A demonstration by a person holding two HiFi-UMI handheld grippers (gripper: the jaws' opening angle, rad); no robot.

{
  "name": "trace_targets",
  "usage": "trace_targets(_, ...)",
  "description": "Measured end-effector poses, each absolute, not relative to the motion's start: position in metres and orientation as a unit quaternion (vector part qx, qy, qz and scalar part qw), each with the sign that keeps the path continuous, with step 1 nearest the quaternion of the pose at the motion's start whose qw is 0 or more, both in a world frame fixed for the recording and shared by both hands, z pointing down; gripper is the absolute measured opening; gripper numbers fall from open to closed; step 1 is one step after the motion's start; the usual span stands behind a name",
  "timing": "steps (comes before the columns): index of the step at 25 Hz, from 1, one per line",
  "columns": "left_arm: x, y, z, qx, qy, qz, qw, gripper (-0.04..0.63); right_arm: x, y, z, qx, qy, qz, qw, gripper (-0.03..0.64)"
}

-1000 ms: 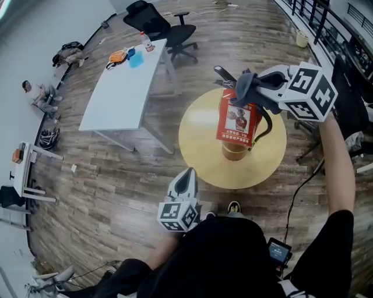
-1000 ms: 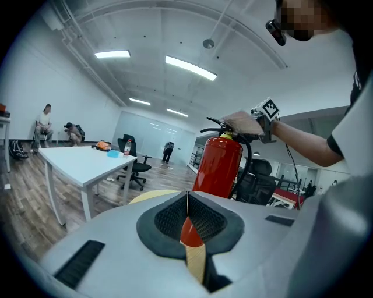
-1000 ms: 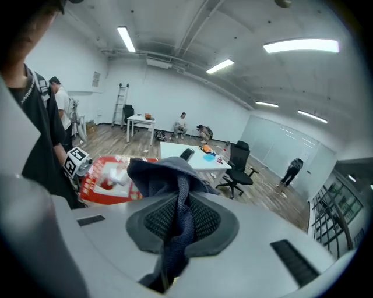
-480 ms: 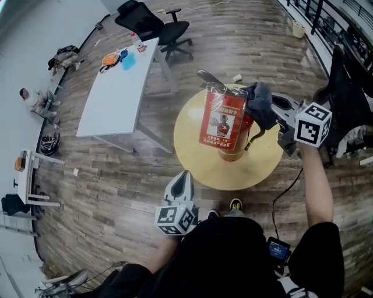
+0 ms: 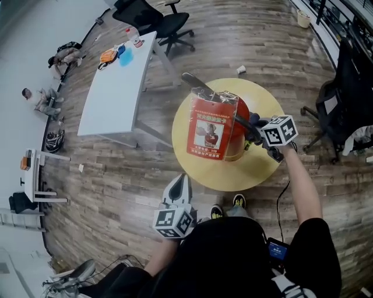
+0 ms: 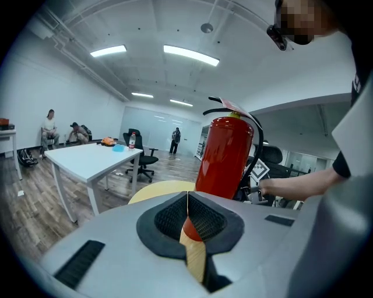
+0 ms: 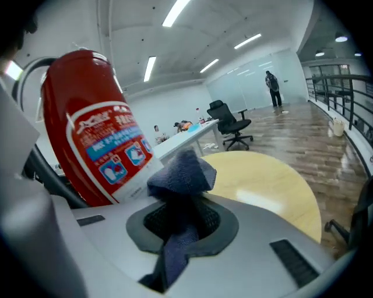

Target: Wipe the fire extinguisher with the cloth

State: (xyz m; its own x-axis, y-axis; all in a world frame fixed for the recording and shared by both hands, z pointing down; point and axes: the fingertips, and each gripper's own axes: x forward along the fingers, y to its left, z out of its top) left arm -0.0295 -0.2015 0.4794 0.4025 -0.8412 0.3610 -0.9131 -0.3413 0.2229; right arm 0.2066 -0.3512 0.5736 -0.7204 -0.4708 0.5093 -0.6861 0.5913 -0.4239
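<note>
A red fire extinguisher [image 5: 224,125] with a printed label stands upright on a round yellow table [image 5: 256,169]. My right gripper [image 5: 256,132] is low against its right side, shut on a dark blue cloth [image 7: 180,174] that bunches out past the jaws. In the right gripper view the cloth lies just beside the extinguisher's label [image 7: 111,145]; contact is unclear. My left gripper [image 5: 182,180] hangs short of the table's near edge, jaws together with nothing in them, pointing at the extinguisher [image 6: 224,154]. The person's right hand [image 6: 280,186] shows beyond it.
A white rectangular table [image 5: 116,87] with small items stands at the back left, black office chairs [image 5: 145,14] behind it. Another dark chair [image 5: 344,99] is at the right. A paper cup [image 5: 241,69] lies on the wood floor. People sit far left [image 6: 49,125].
My right gripper with the cloth has dropped from the extinguisher's top down along its right side and rolled over. The left gripper has hardly shifted.
</note>
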Motion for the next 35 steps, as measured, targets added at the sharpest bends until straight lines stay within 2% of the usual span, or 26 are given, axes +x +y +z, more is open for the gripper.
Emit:
trace_targets(3, -0.027, -0.205, 0.483, 0.806, -0.548, 0.096, 0.201, 0.023, 0.204, -0.36, 0.6, 0.293, -0.867, 0.359, 0.186, 0.044)
trace_targets(11, -0.031, -0.207, 0.494, 0.783, -0.575, 0.105, 0.212, 0.023, 0.194, -0.371, 0.667, 0.225, -0.84, 0.389, 0.302, 0.044)
trace_targets(19, -0.024, -0.205, 0.494, 0.785, -0.572, 0.115, 0.208, 0.023, 0.182, -0.384, 0.692, 0.193, -0.813, 0.468, 0.288, 0.044)
trace_targets(21, -0.024, -0.202, 0.489, 0.785, -0.573, 0.114, 0.206, 0.023, 0.177, -0.388, 0.685, 0.178, -0.819, 0.479, 0.261, 0.044)
trace_targets(24, -0.027, -0.2, 0.484, 0.783, -0.577, 0.11, 0.203, 0.023, 0.166, -0.402, 0.637, 0.143, -0.844, 0.488, 0.17, 0.044)
trace_targets(26, -0.032, -0.2, 0.485, 0.782, -0.579, 0.11, 0.202, 0.023, 0.156, -0.407, 0.597, 0.113, -0.868, 0.465, 0.131, 0.044)
trace_targets(30, -0.034, -0.197, 0.488, 0.782, -0.579, 0.107, 0.205, 0.023, 0.141, -0.405, 0.526, 0.07, -0.91, 0.397, 0.096, 0.044)
trace_targets(35, -0.03, -0.197, 0.484, 0.792, -0.568, 0.097, 0.201, 0.023, 0.15, -0.401, 0.413, 0.039, -0.936, 0.35, -0.014, 0.044)
